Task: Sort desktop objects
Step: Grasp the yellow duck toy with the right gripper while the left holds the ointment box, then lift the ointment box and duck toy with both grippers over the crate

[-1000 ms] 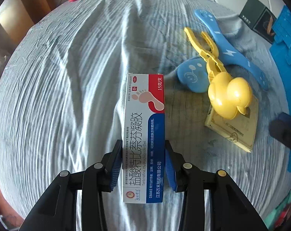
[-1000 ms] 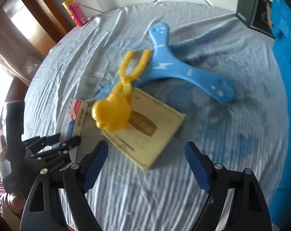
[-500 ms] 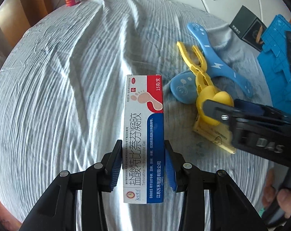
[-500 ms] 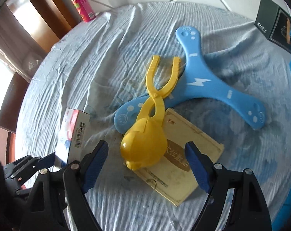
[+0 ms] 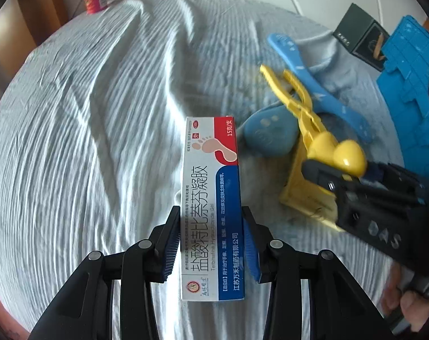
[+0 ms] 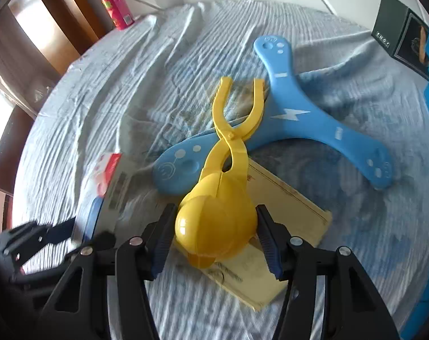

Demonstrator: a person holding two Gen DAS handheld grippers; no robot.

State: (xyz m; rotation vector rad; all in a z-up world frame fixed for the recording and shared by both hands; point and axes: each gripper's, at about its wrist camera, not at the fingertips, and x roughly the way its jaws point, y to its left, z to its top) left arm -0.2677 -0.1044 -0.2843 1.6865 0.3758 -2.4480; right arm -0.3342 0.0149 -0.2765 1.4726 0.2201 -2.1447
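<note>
The left gripper (image 5: 211, 243) stays clamped on the ointment box (image 5: 211, 198), whose long white-and-blue body runs forward from between its fingers, lifted off the striped bedsheet (image 5: 101, 141). The change is on the other side: a second ago the right gripper (image 6: 213, 235) hovered wide open short of the pile, and now it has come in so its blue pads bracket the round head of the yellow duck snowball clip (image 6: 217, 226), just beside or touching it (whether it bears on the plastic yet I cannot tell). The clip lies across the yellow booklet (image 6: 288, 206) and the blue boomerang (image 6: 293, 113) ahead of the fingers. That suggests the duck clip is the next item to be sorted, once the fingers squeeze shut.
</note>
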